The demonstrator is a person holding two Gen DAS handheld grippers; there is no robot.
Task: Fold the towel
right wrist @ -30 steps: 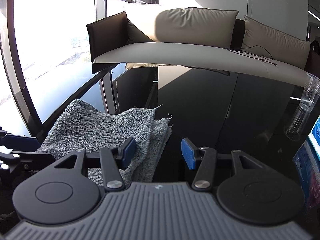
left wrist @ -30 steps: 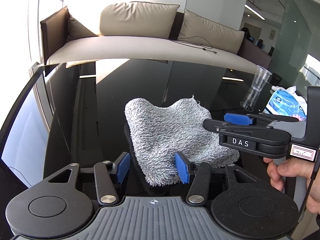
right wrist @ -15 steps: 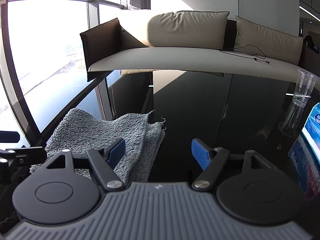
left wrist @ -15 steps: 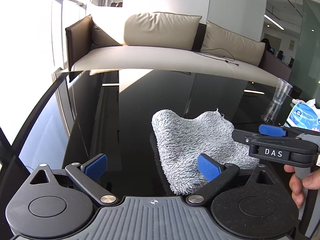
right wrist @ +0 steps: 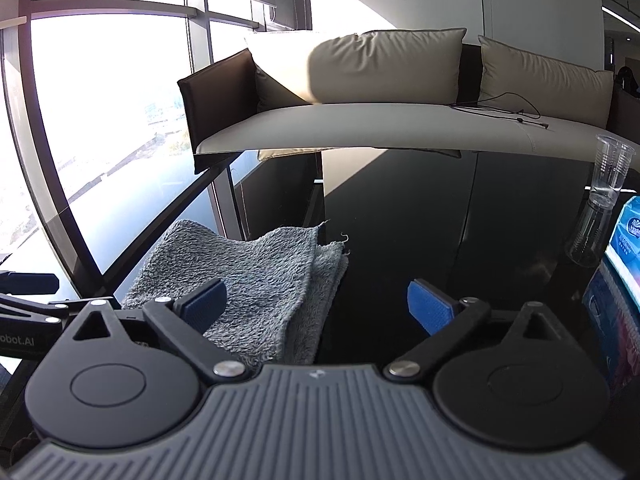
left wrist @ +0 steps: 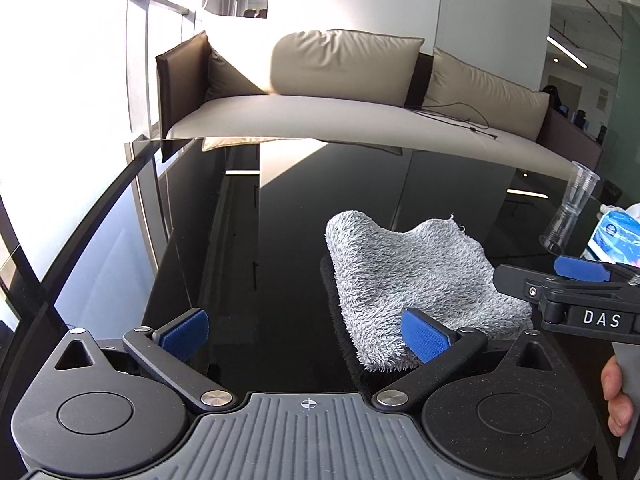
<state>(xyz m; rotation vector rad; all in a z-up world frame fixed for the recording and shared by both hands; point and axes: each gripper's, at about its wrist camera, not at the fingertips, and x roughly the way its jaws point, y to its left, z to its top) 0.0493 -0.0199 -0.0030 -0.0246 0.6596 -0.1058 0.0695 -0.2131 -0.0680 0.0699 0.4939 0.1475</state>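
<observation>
We see the folded grey terry towel (left wrist: pixel 416 280) on the glossy black table (left wrist: pixel 280 220); left gripper (left wrist: pixel 306 334) and right gripper (right wrist: pixel 316 306) both spread wide, holding nothing.

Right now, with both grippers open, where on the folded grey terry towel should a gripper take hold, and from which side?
Probably the grey terry towel is best pinched at its layered open edge, coming in low from the right gripper side. There two plies lie stacked and thin on the black glossy table; the opposite side humps up in a rounded fold.
</observation>
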